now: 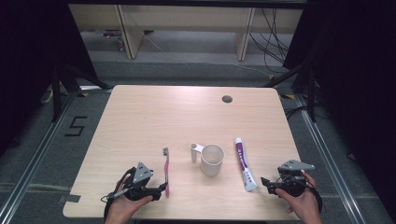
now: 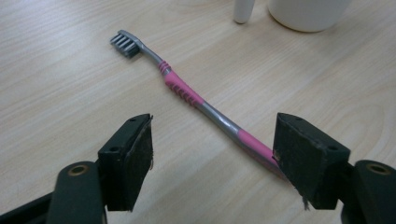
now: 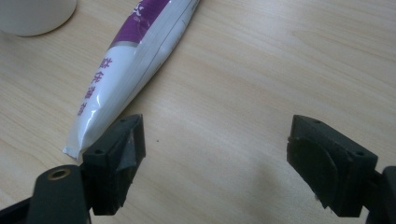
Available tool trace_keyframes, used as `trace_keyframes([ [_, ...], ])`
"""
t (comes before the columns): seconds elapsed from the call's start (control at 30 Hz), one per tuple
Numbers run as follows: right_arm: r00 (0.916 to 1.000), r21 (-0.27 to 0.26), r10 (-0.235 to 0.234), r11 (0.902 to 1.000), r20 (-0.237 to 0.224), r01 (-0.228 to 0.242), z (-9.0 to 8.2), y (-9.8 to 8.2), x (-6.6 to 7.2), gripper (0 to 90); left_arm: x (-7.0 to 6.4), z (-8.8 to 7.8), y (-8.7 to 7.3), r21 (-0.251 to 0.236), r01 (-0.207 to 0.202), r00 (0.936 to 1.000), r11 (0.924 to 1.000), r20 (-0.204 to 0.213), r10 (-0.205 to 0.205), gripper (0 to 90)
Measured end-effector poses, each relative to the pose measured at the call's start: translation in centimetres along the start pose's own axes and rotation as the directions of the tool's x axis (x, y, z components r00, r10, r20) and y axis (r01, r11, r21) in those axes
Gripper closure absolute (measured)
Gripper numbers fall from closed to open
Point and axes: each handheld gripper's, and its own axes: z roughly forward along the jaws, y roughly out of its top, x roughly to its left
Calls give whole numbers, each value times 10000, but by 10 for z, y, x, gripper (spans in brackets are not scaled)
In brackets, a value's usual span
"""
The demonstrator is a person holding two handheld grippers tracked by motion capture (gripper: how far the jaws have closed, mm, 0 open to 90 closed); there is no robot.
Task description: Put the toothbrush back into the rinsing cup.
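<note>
Left hand-held gripper [image 1: 161, 190] hovering, jaws apart, at pink-and-grey plastic toothbrush [image 1: 166, 170] lying flat left of white plastic cup [image 1: 211, 160]. Right hand-held gripper [image 1: 266, 184] waiting, jaws apart, beside white-and-purple toothpaste tube [image 1: 244, 164]. Nothing gripped yet; picking up remaining.

I see the pink-and-grey toothbrush [image 1: 166, 171] lying flat on the tabletop [image 1: 154, 116], bristle head pointing away from me and handle end nearest. To the right, the white toothpaste tube [image 1: 244, 163] with purple print also lies flat, its crimped end toward me and its cap end farther off
</note>
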Motion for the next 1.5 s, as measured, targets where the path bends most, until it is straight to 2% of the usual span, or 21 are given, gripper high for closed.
trace_keyframes([
  [0.23,9999,-111,-134,9999,-101,133,1,0,0,202,2,10,16,435,-101,9996,9990,278,89,387],
  [0.27,9986,-274,-514,9983,-110,511,3,0,-2,202,3,12,18,640,-230,9994,9977,280,213,398],
  [0.3,9995,-193,-292,9994,-125,290,3,1,-1,202,4,14,20,685,-222,9994,9974,271,204,405],
  [0.4,9990,-94,-426,9991,-159,425,3,0,0,203,6,20,26,1152,-475,9986,9922,279,446,447],
  [0.47,9996,83,-211,9997,-203,213,2,0,2,203,7,24,28,1235,-427,9989,9914,264,397,478],
  [0.63,9980,-209,-604,9980,-168,600,4,1,-1,204,10,31,31,1418,-410,9990,9890,230,381,552],
  [0.7,9995,81,-226,9997,-232,228,2,1,1,204,12,32,34,1474,-403,9990,9883,256,370,567],
  [0.77,9976,-78,-668,9977,-161,667,4,1,-2,205,14,34,36,1591,-443,9989,9863,226,412,589],
  [0.83,9979,-25,-609,9981,-231,609,4,2,-2,205,15,36,38,1826,-522,9985,9818,229,488,592],
  [0.87,9950,-257,-992,9948,-129,989,5,2,-3,206,16,36,39,1937,-624,9980,9791,179,601,601],
  [0.9,9950,-257,-992,9948,-129,989,5,2,-3,206,18,36,41,2160,-809,9967,9730,283,766,601],
  [0.97,9951,-258,-974,9950,-169,969,5,2,-3,207,17,39,43,2140,-684,9976,9744,239,648,608],
  [1.0,9947,-261,-1015,9945,-136,1011,5,2,-3,207,18,39,44,2259,-764,9971,9711,218,734,609],
  [1.13,9965,-268,-798,9965,-262,791,5,2,-1,208,17,43,46,2497,-825,9966,9648,214,796,614],
  [1.27,9983,0,-494,9988,-306,494,3,2,1,210,19,48,47,2911,-957,9954,9519,259,921,619],
  [1.3,9985,14,-430,9991,-351,431,3,2,2,210,19,49,47,2991,-805,9967,9508,179,787,622],
  [1.33,9965,-221,-768,9969,-337,761,4,2,0,210,21,50,48,3097,-893,9960,9466,227,866,635],
  [1.4,9957,-284,-817,9964,-440,805,5,2,-1,212,22,50,49,3203,-911,9958,9429,259,874,657],
  [1.43,9988,-28,-420,9991,-250,420,2,2,2,213,23,50,50,3291,-991,9951,9391,290,949,665],
  [1.47,9987,-44,-447,9990,-260,446,3,2,2,213,24,50,50,3293,-917,9958,9397,228,892,674],
  [1.5,9986,-16,-454,9990,-261,453,3,2,2,213,25,49,51,3463,-1007,9949,9327,352,943,678],
])
